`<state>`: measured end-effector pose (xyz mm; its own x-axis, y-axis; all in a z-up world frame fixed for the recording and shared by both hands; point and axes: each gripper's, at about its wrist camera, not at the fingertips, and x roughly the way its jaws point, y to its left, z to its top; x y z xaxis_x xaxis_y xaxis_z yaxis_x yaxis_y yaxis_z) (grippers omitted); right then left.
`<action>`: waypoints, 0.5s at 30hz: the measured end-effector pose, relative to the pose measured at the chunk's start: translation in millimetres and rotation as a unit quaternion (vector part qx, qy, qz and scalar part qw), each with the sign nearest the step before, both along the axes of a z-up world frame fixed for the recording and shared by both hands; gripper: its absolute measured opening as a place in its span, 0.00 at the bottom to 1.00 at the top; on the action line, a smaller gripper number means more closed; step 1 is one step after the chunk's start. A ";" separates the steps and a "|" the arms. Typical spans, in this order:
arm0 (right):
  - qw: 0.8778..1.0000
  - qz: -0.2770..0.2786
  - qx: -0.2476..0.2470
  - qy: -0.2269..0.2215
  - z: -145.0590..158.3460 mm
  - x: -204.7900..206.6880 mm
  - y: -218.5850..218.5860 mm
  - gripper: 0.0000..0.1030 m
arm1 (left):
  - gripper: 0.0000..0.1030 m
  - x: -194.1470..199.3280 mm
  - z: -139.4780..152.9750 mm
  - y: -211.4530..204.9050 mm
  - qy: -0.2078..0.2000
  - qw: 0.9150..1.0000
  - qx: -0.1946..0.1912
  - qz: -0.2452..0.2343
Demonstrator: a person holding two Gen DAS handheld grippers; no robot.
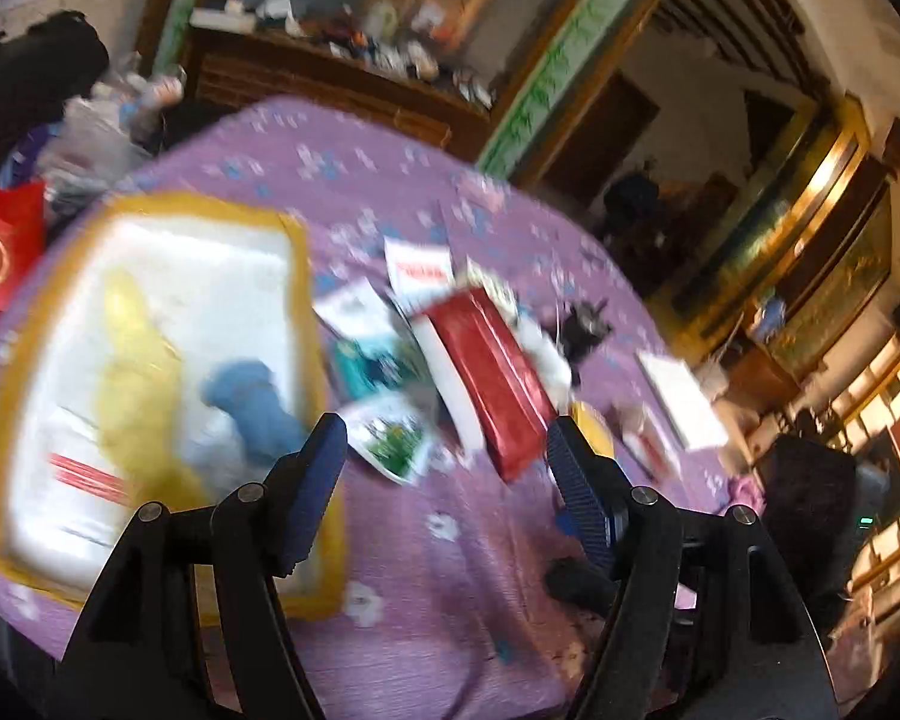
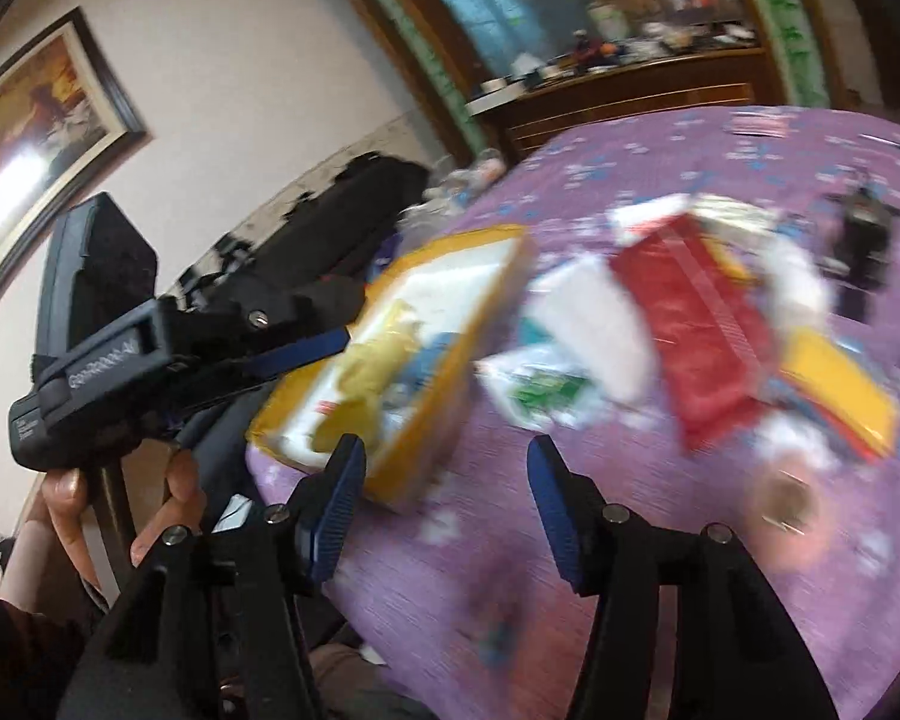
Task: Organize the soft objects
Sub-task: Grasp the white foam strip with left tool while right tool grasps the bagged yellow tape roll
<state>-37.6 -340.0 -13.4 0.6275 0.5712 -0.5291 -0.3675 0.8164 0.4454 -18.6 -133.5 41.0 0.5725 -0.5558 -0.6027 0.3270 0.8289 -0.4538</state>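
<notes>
A white box with a yellow rim (image 1: 303, 276) lies on the purple flowered tablecloth (image 1: 450, 540). Inside it lie a yellow cloth (image 1: 138, 360) and a blue cloth (image 1: 258, 414), both blurred. My left gripper (image 1: 445, 426) hangs open over the table just right of the box, nothing between its fingers. In the right wrist view the same box (image 2: 450, 240) shows the yellow cloth (image 2: 372, 372) and the blue cloth (image 2: 438, 354). My right gripper (image 2: 445, 447) stands open and empty near the box's front corner. A hand (image 2: 168, 498) holds the left gripper at the left.
A red book (image 1: 486, 384) lies right of the box among leaflets (image 1: 390, 432), with a blurred white lump (image 1: 546, 354) beside it. Further right are a white pad (image 1: 684, 402) and a small black object (image 1: 585, 324). A red bag (image 1: 0, 246) sits off the table's left.
</notes>
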 end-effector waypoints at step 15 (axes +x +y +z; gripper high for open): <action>0.988 -0.109 -0.102 0.029 -9.5 44.0 -95.8 0.55 | 0.53 67.4 -48.9 -61.6 0.064 0.998 0.015 0.008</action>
<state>6.5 -435.8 -22.9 0.6894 0.3036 -0.6577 -0.1519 0.9483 0.2786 48.7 -195.1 -7.9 0.4980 -0.5273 -0.6885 0.2545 0.8478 -0.4652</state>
